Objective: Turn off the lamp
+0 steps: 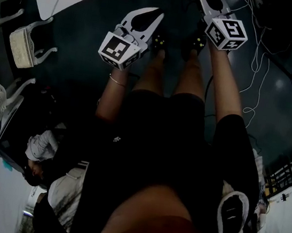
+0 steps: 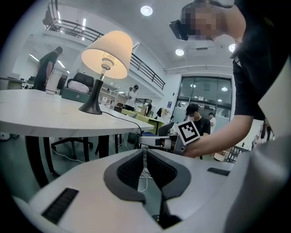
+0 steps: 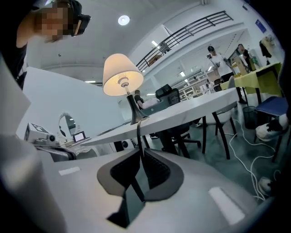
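Lamp [image 2: 107, 54]: lit, near the tabletop [image 3: 191, 111] edge.
Right gripper [image 3: 140, 152]: jaws pinching its cord [image 3: 138, 134]; find your switch along it.
Left gripper [image 2: 144, 152]: jaws pressed together; keep it clear.

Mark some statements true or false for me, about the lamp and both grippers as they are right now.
1. The lamp is lit. True.
2. The lamp stands on the floor. False: its base stands on the white table.
3. The left gripper has its jaws together with nothing between them. True.
4. The right gripper has its jaws wide apart and well clear of everything. False: the jaws are nearly together, and the lamp's black cord runs down between their tips.
5. The lampshade is dark blue. False: it is a pale cream, glowing.
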